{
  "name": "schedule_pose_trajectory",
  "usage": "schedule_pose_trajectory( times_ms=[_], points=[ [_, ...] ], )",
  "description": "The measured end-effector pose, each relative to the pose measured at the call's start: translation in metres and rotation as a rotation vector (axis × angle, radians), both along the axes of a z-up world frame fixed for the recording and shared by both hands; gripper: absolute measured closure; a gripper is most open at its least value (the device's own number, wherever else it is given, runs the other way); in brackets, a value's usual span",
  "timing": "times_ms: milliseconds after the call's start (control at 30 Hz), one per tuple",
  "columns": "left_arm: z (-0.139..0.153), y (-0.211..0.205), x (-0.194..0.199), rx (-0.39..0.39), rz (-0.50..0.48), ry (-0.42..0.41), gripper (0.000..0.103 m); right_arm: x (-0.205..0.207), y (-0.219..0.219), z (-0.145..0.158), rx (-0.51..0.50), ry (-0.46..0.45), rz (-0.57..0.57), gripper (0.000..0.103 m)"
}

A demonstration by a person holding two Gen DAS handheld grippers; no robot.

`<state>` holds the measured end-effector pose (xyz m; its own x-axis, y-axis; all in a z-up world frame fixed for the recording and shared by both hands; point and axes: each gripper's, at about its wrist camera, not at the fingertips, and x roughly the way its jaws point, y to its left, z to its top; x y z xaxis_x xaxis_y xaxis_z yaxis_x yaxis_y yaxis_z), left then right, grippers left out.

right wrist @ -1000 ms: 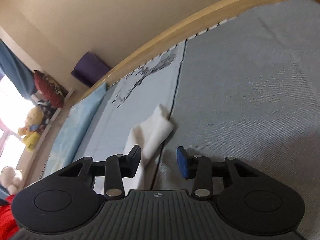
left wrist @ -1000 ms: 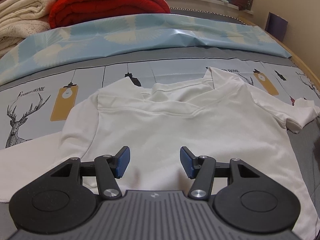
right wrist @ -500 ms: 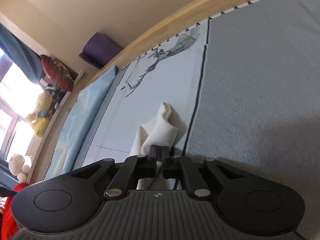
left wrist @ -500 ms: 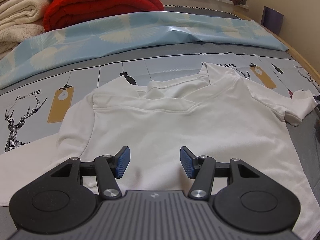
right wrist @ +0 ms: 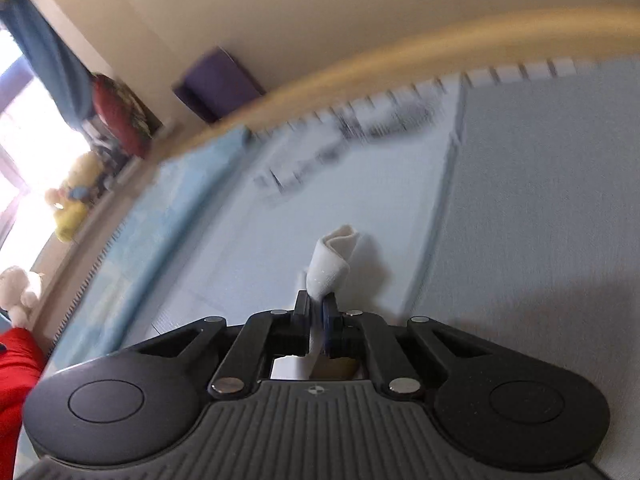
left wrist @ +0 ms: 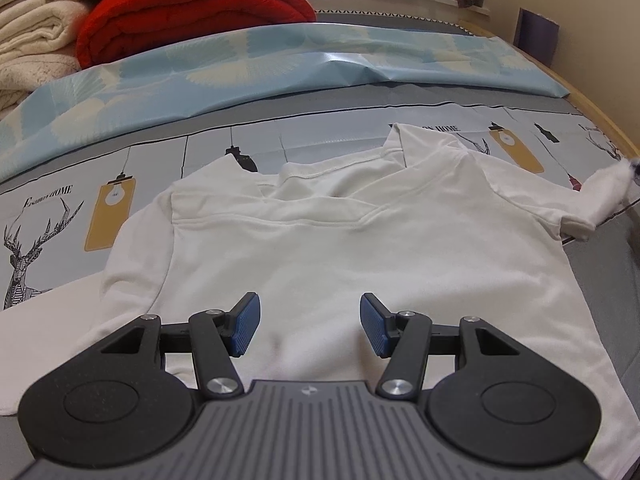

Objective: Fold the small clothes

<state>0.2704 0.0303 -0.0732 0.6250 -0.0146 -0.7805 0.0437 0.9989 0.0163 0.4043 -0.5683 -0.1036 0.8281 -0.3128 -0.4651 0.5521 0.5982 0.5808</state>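
Note:
A small white shirt [left wrist: 340, 248] lies flat on the printed bedsheet, collar toward the far side. My left gripper [left wrist: 308, 324] is open and empty, hovering over the shirt's lower middle. My right gripper [right wrist: 316, 312] is shut on the shirt's right sleeve [right wrist: 332, 264], whose end curls up past the fingers, lifted off the sheet. In the left wrist view that sleeve [left wrist: 604, 188] is stretched up to the right edge. The shirt's left sleeve [left wrist: 40, 316] lies spread to the left.
A light blue pillowcase [left wrist: 280, 60] lies across the bed beyond the shirt. A red quilt [left wrist: 192, 12] and cream blankets [left wrist: 32, 48] are stacked at the far left. The wooden bed rim [right wrist: 400, 64] and wall are to the right.
My right gripper closed on the right sleeve and has lifted it off the sheet. The left gripper stayed open over the shirt, shifting only slightly.

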Motion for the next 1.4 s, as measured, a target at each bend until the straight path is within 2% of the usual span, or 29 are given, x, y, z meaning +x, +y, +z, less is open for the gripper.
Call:
schedule_pose_trajectory(
  times_ms=[133, 200, 233, 300, 367, 500, 533, 567, 667, 733, 800, 867, 900, 933, 1000, 1067, 1133, 1233, 1300, 1367, 1400],
  points=[
    [0.002, 0.002, -0.001, -0.005, 0.004, -0.006, 0.042, -0.012, -0.006, 0.066, -0.131, -0.106, 0.006, 0.099],
    [0.003, 0.003, -0.002, -0.006, 0.003, -0.006, 0.042, -0.02, -0.015, 0.094, -0.205, -0.117, -0.03, 0.099],
    [0.003, 0.003, -0.002, -0.005, 0.003, -0.007, 0.042, -0.021, -0.023, 0.102, -0.225, -0.085, -0.052, 0.098],
    [0.004, 0.005, -0.003, -0.006, 0.006, -0.01, 0.042, -0.012, -0.038, 0.1, -0.26, 0.08, -0.095, 0.098],
    [0.005, 0.007, -0.003, -0.011, 0.01, -0.012, 0.042, -0.006, -0.057, 0.074, -0.21, 0.269, -0.119, 0.098],
    [0.006, 0.007, -0.004, -0.011, 0.017, -0.009, 0.042, -0.035, -0.079, 0.012, -0.063, 0.454, -0.228, 0.097],
    [0.006, 0.007, -0.004, -0.011, 0.015, -0.008, 0.042, -0.044, -0.079, 0.0, -0.038, 0.461, -0.247, 0.098],
    [0.006, 0.007, -0.004, -0.009, 0.012, -0.007, 0.042, -0.055, -0.076, -0.006, -0.053, 0.418, -0.248, 0.097],
    [0.008, 0.009, -0.005, -0.013, 0.013, -0.011, 0.042, -0.063, -0.065, -0.008, -0.148, 0.42, -0.224, 0.093],
    [0.009, 0.011, -0.004, -0.02, 0.021, -0.01, 0.042, -0.07, -0.06, -0.001, -0.167, 0.435, -0.296, 0.081],
    [0.01, 0.012, -0.003, -0.025, 0.027, -0.011, 0.042, -0.075, -0.048, 0.012, -0.223, 0.397, -0.338, 0.081],
    [0.01, 0.012, -0.003, -0.029, 0.029, -0.013, 0.042, -0.075, -0.03, 0.025, -0.262, 0.328, -0.283, 0.078],
    [0.01, 0.012, -0.003, -0.031, 0.028, -0.013, 0.042, -0.072, -0.019, 0.031, -0.269, 0.298, -0.244, 0.07],
    [0.011, 0.012, -0.004, -0.031, 0.026, -0.014, 0.042, -0.07, -0.009, 0.035, -0.27, 0.273, -0.211, 0.058],
    [0.011, 0.013, -0.005, -0.029, 0.022, -0.016, 0.042, -0.057, 0.008, 0.037, -0.224, 0.228, -0.087, 0.044],
    [0.011, 0.014, -0.006, -0.028, 0.02, -0.017, 0.042, -0.034, 0.018, 0.027, -0.113, 0.215, 0.07, 0.044],
    [0.012, 0.015, -0.006, -0.028, 0.024, -0.018, 0.042, -0.009, 0.026, 0.014, -0.044, 0.259, 0.143, 0.044],
    [0.013, 0.019, -0.005, -0.034, 0.035, -0.019, 0.042, 0.02, 0.037, -0.001, -0.054, 0.428, 0.086, 0.044],
    [0.014, 0.02, -0.005, -0.033, 0.036, -0.02, 0.042, 0.032, 0.049, 0.002, -0.126, 0.489, 0.042, 0.045],
    [0.015, 0.022, -0.005, -0.035, 0.036, -0.022, 0.042, 0.042, 0.059, 0.005, -0.173, 0.561, 0.023, 0.061],
    [0.015, 0.022, -0.005, -0.036, 0.037, -0.023, 0.042, 0.048, 0.064, 0.003, -0.217, 0.617, 0.008, 0.086]
  ],
)
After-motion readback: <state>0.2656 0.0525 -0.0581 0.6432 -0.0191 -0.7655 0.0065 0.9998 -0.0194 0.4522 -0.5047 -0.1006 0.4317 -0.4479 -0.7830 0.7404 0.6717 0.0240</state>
